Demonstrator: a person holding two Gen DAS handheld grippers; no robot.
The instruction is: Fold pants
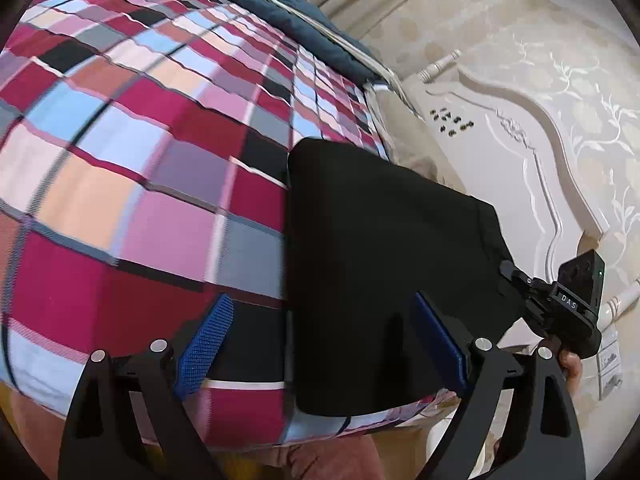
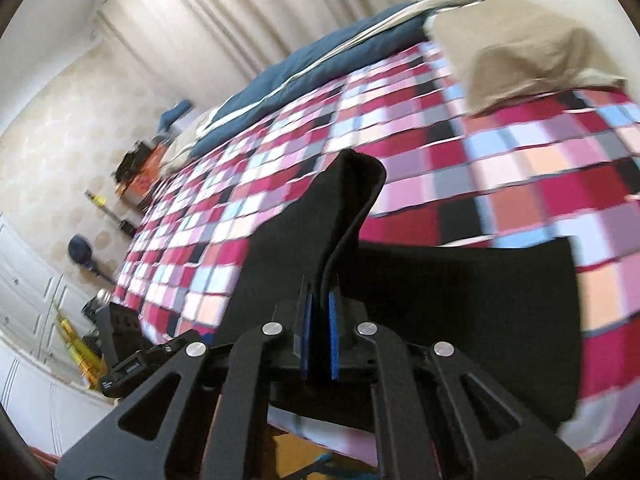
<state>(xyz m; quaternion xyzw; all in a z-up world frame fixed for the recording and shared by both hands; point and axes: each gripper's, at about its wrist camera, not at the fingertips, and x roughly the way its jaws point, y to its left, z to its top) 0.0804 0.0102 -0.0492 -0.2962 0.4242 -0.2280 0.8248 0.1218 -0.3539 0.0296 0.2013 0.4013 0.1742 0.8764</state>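
Black pants [image 1: 384, 264] lie in a folded slab near the bed's [image 1: 120, 184] edge, on a plaid bedsheet. Right gripper [image 2: 320, 340] has its fingers clamped on one raised edge of the fabric, likely so that layer can be carried over for the next fold. Left gripper [image 1: 320, 340] hovers with fingers apart, holding nothing. Beyond: beige pillow [image 2: 516, 68], navy quilt [image 2: 320, 64], carved white headboard [image 1: 500, 168], patterned wallpaper.
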